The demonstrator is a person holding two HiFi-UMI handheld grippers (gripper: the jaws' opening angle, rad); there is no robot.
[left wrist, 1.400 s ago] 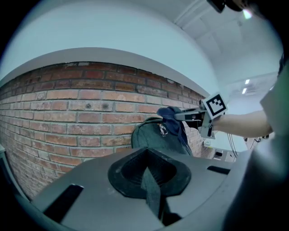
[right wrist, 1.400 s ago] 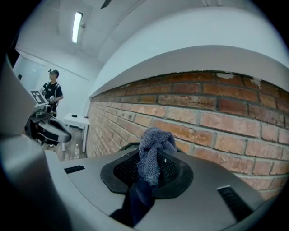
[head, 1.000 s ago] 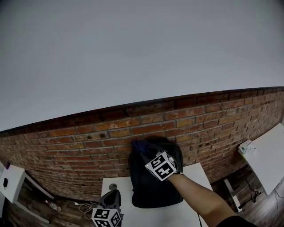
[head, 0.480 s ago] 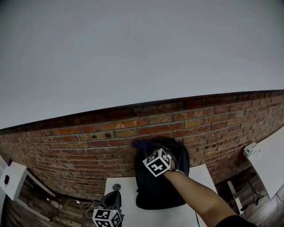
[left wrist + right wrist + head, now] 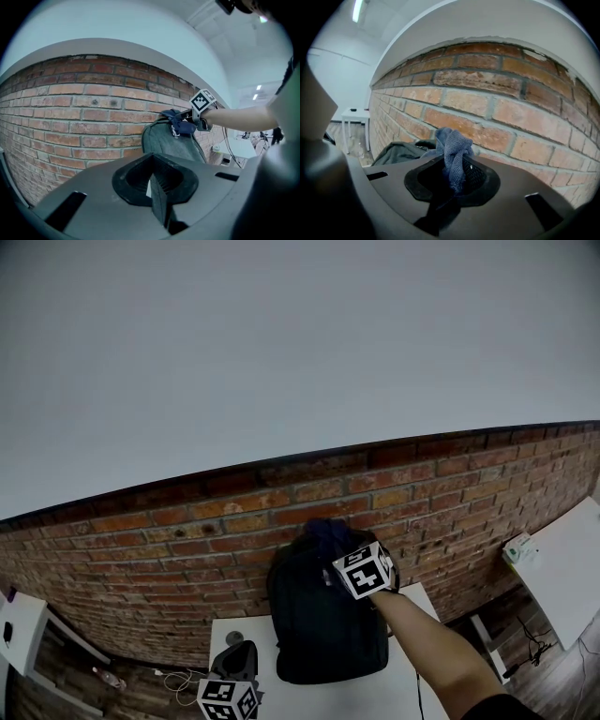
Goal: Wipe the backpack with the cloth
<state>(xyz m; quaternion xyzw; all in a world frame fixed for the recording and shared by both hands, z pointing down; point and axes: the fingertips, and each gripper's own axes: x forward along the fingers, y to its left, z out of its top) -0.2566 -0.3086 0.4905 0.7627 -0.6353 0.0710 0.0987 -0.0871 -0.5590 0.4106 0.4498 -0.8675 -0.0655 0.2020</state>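
Note:
A dark backpack (image 5: 314,629) stands upright on a white table (image 5: 417,610) against the brick wall. My right gripper (image 5: 339,547) is at the backpack's top, shut on a blue cloth (image 5: 324,529) that rests on the top edge. The right gripper view shows the cloth (image 5: 453,151) bunched between the jaws, with the backpack (image 5: 398,152) below and to the left. The left gripper view shows the backpack (image 5: 171,143) and the cloth (image 5: 180,124) from the side. My left gripper (image 5: 238,657) hangs low in front of the table, well apart from the backpack, its jaws (image 5: 152,180) shut on nothing.
The brick wall (image 5: 169,540) runs right behind the backpack. A small round object (image 5: 234,637) lies on the table at the left. A white table (image 5: 567,568) stands at the right, a small white one (image 5: 17,624) at the left. Cables (image 5: 178,676) lie on the floor.
My right gripper has carried the cloth to the right along the backpack's top, from the left corner toward the middle. The left gripper has stayed low in front.

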